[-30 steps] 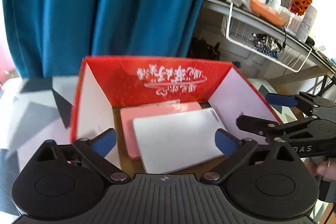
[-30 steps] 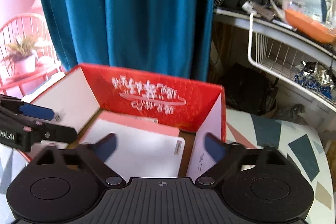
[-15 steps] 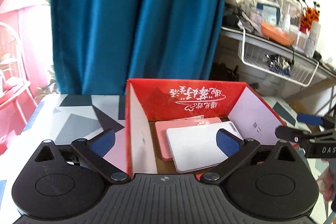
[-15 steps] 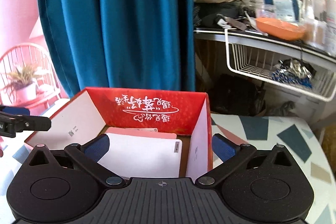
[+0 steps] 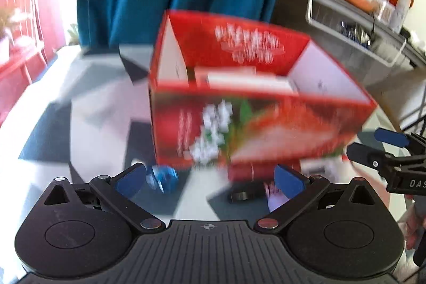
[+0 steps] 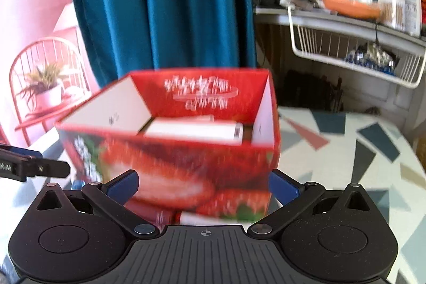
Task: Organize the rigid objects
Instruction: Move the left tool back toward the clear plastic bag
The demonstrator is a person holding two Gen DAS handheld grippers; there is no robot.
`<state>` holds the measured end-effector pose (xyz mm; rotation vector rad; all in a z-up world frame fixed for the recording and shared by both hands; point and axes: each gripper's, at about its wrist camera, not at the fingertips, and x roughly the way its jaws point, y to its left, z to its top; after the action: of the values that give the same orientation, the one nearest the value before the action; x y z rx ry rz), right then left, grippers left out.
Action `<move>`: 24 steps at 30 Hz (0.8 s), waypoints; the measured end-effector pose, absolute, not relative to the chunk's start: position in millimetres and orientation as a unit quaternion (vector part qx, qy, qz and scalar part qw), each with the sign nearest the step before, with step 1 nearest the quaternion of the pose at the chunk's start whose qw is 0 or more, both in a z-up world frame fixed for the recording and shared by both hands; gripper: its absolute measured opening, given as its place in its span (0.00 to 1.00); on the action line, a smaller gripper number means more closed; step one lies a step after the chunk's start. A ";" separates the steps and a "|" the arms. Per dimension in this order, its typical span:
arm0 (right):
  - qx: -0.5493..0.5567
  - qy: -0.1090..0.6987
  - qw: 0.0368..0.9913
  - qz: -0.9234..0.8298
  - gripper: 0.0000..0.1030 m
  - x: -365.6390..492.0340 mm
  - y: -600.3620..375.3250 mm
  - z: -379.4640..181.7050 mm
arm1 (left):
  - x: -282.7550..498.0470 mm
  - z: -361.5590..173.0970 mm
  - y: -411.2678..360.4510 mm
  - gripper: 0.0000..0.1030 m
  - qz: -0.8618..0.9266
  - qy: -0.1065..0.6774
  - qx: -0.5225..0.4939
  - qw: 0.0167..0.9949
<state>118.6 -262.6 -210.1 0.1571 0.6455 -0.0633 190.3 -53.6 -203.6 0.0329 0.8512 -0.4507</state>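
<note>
Left wrist view: left gripper [image 5: 210,178] wide open and empty, right gripper [image 6: 203,185] likewise, red box [image 5: 255,108] mid-frame on the table [image 5: 80,108] with flat white item [image 6: 194,130] inside; blurred blue object [image 5: 162,177] lower left looks next, so approach low, centre jaws, close gently.

A teal curtain [image 6: 165,4] hangs behind the patterned worktop [image 6: 346,151]. A white wire basket [image 6: 354,49] hangs under a cluttered shelf [image 6: 332,15]. A potted plant [image 6: 45,87] sits on a pink chair [image 6: 24,87].
</note>
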 end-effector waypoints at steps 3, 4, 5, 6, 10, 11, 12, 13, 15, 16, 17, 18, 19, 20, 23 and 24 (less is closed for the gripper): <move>0.082 0.335 0.938 -0.030 1.00 112.7 -257.6 -222.1 | 184.8 -215.1 -52.6 1.00 -0.220 0.428 0.019 0.876; 0.084 0.341 0.936 -0.029 1.00 110.7 -256.0 -225.7 | 184.3 -217.8 -52.6 1.00 -0.222 0.430 0.021 0.875; 0.084 0.345 0.934 -0.029 1.00 109.5 -254.7 -228.9 | 183.1 -219.3 -52.7 1.00 -0.223 0.432 0.023 0.873; 0.082 0.352 0.932 -0.031 1.00 108.1 -252.1 -232.3 | 181.8 -220.3 -52.7 1.00 -0.223 0.433 0.023 0.873; 0.078 0.375 0.923 -0.026 1.00 103.6 -243.5 -244.3 | 177.2 -224.2 -52.6 1.00 -0.223 0.439 0.023 0.870; 0.080 0.378 0.922 -0.024 1.00 102.1 -242.5 -246.6 | 172.3 -224.9 -59.2 1.00 -0.224 0.440 0.026 0.869; 0.081 0.381 0.921 -0.023 1.00 100.6 -241.9 -248.6 | 169.2 -225.5 -61.2 1.00 -0.225 0.442 0.029 0.868; 0.082 0.383 0.920 -0.021 1.00 98.7 -240.4 -250.4 | 166.9 -226.5 -62.4 1.00 -0.226 0.443 0.030 0.867; 0.082 0.385 0.919 -0.019 1.00 95.0 -238.9 -253.2 | 161.9 -230.6 -64.5 1.00 -0.227 0.446 0.030 0.865; 0.083 0.386 0.919 -0.018 1.00 92.5 -238.1 -254.8 | 158.7 -233.2 -64.9 1.00 -0.229 0.449 0.029 0.863; 0.084 0.388 0.918 -0.016 1.00 89.9 -237.2 -256.5 | 156.0 -235.8 -64.6 1.00 -0.230 0.452 0.026 0.862; 0.085 0.390 0.917 -0.014 1.00 86.8 -236.2 -258.2 | 153.2 -237.6 -63.8 1.00 -0.229 0.454 0.023 0.861; 0.085 0.393 0.916 -0.010 0.99 83.8 -235.2 -259.5 | 150.4 -240.1 -63.0 1.00 -0.228 0.457 0.019 0.860; 0.085 0.395 0.915 -0.006 0.99 80.7 -234.3 -260.4 | 149.2 -242.3 -62.1 1.00 -0.227 0.460 0.016 0.858; 0.076 0.399 0.914 0.006 0.99 72.0 -231.5 -260.5 | 148.0 -245.7 -59.7 1.00 -0.220 0.467 0.008 0.857; 0.075 0.400 0.913 0.010 0.99 69.4 -231.4 -260.2 | 147.8 -245.6 -59.1 1.00 -0.219 0.467 0.005 0.857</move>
<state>69.4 -231.4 -260.2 0.1540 0.8245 0.0212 147.8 -59.1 -245.6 0.0116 0.9813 -0.4611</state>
